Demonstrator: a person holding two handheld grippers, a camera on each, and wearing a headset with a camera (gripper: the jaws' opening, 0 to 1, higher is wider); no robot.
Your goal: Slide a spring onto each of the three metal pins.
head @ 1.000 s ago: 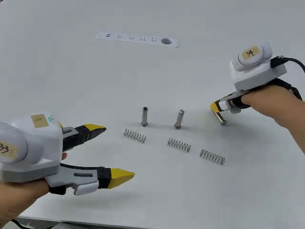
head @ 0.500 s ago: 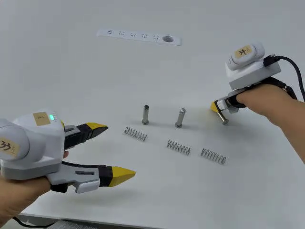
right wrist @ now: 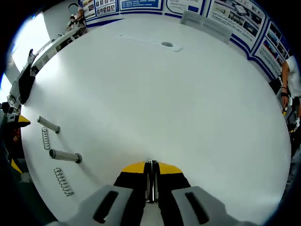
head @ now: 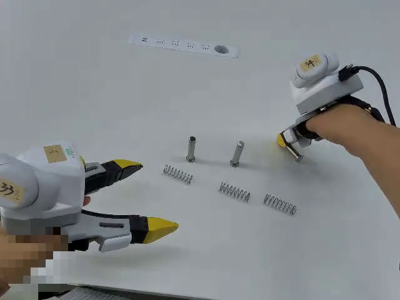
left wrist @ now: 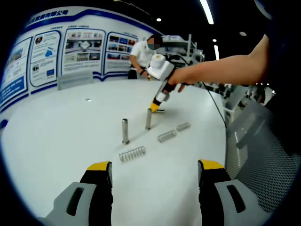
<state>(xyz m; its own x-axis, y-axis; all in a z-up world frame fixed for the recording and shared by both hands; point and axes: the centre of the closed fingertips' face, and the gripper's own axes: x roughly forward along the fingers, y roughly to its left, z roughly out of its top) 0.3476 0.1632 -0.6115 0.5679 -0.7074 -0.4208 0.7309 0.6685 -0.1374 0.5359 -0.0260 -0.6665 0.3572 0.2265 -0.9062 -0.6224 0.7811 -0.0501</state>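
Head view, three springs (head: 234,191), three pins (head: 237,154)

White power strip (head: 183,46) on workbench (head: 94,106)

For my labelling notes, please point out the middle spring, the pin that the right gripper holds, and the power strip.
middle spring (head: 234,192): head view, centre of its coil.
held metal pin (head: 297,156): head view, its free lower end.
power strip (head: 183,46): head view, middle of its white body.
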